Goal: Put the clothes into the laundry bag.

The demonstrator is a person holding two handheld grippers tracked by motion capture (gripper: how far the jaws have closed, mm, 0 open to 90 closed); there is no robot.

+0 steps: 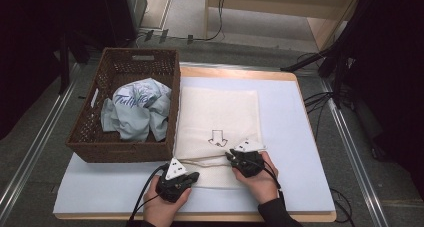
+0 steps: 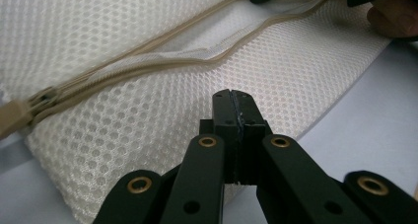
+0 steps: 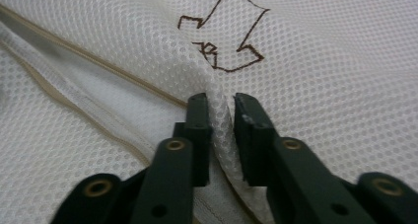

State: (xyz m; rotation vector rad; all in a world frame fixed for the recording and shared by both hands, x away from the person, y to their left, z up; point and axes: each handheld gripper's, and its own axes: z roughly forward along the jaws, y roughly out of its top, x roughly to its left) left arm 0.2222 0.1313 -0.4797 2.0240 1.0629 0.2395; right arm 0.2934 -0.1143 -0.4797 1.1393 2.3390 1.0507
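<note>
A white mesh bag (image 1: 220, 107) with a brown hand-drawn arrow (image 1: 218, 137) lies flat on the table mat. Its beige zipper (image 2: 148, 66) runs along the near side, partly parted, with the slider (image 2: 42, 98) at one end. My right gripper (image 1: 228, 155) is shut on a raised fold of the mesh (image 3: 220, 120) just below the arrow (image 3: 224, 36). My left gripper (image 1: 193, 176) sits at the bag's near edge, to the left of the right one. Its jaws (image 2: 231, 98) are pressed together over the mesh (image 2: 148, 150); I cannot tell if any fabric is pinched.
A brown wicker basket (image 1: 95, 94) stands left of the bag and holds a crumpled pale blue garment (image 1: 137, 109). The light blue mat (image 1: 295, 137) has bare room to the right of the bag. Cables (image 1: 320, 99) lie on the floor beyond the table's right edge.
</note>
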